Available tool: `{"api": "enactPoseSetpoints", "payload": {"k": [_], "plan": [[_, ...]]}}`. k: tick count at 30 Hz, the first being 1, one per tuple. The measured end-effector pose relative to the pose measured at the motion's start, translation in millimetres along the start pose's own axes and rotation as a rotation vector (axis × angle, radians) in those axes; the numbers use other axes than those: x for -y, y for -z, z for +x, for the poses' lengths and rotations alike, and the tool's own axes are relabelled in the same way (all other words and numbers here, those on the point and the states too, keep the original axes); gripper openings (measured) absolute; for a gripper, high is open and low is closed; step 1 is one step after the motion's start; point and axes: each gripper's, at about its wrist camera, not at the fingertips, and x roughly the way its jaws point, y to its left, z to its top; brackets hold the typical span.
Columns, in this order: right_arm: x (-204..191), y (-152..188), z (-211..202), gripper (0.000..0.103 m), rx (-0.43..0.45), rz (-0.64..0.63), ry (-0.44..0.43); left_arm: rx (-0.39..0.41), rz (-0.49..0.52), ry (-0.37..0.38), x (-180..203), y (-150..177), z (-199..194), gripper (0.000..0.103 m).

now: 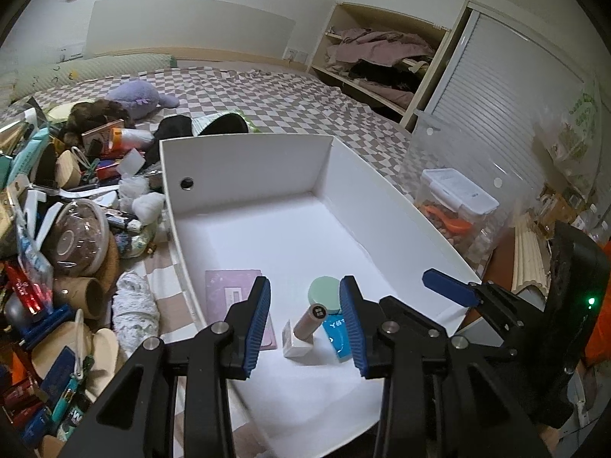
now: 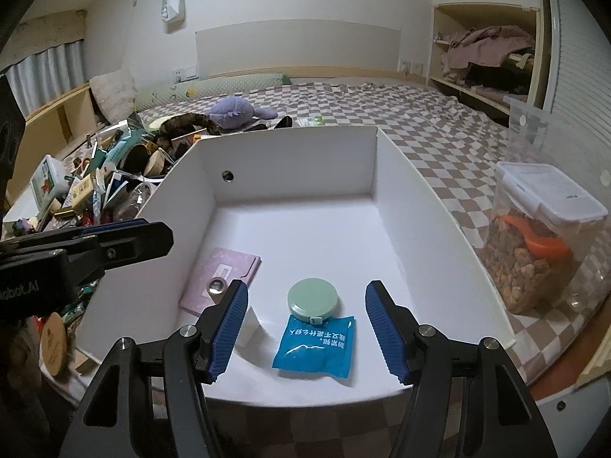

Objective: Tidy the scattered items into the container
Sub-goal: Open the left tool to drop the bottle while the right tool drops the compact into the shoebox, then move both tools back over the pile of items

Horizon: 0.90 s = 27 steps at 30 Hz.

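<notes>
The white cardboard box [image 2: 298, 160] on the checked bed holds a round mint-green case [image 2: 312, 297], a blue sachet [image 2: 315, 347] printed with white Chinese characters and a pink booklet [image 2: 221, 280]. Both the left claw [image 1: 305, 318] and right claw [image 2: 305, 334] hover open, gripping nothing.

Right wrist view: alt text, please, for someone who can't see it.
An open, empty right gripper hovers over a white box on a checkered bed, above a green round case and blue sachet. Clutter lies left.

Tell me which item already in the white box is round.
The mint green compact. It is a round disc; the blue sachet touching it and the pink card are flat rectangles.
</notes>
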Motion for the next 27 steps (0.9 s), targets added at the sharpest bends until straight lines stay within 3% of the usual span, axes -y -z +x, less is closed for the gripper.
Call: {"api": "enactPoseSetpoints", "payload": {"k": [3, 6, 11, 13, 15, 16, 17, 21, 23, 27], "plan": [[-2.9, -1.1, -6.0, 0.065, 0.008, -0.002, 0.001, 0.009, -0.007, -0.005, -3.5, 0.2, -7.1, 0.038], [-5.6, -3.1, -12.7, 0.065, 0.019, -0.004, 0.002, 0.027, -0.013, -0.025, -7.3, 0.6, -16.0, 0.062], [-9.9, -6.0, -24.1, 0.065, 0.046, -0.007, 0.003, 0.05, -0.023, -0.053, -15.5, -0.1, -30.9, 0.064], [-11.9, -6.4, -27.5, 0.065, 0.052, -0.004, 0.003, 0.057, -0.032, -0.062, -19.2, 0.5, -36.2, 0.077], [-13.6, -6.9, -31.0, 0.071, 0.06, 0.001, 0.006, 0.07, -0.048, -0.068, -23.3, 2.1, -42.5, 0.086], [-14.8, -6.9, -33.3, 0.086, 0.067, 0.004, 0.008, 0.075, -0.055, -0.068, -25.3, 2.9, -45.4, 0.09], [-15.8, -7.0, -35.7, 0.094, 0.076, 0.005, 0.009, 0.08, -0.063, -0.068, -27.3, 3.7, -48.4, 0.093], [-22.1, -8.8, -43.5, 0.095, 0.1, -0.003, 0.015, 0.099, -0.078, -0.085, -33.7, 5.4, -59.2, 0.103], [-26.1, -9.6, -46.3, 0.103, 0.112, -0.007, 0.019, 0.102, -0.078, -0.091, -36.4, 6.1, -63.6, 0.103], [-32.0, -10.7, -53.3, 0.103, 0.161, -0.001, 0.023, 0.116, -0.077, -0.106, -43.0, 8.3, -73.1, 0.103]]}}
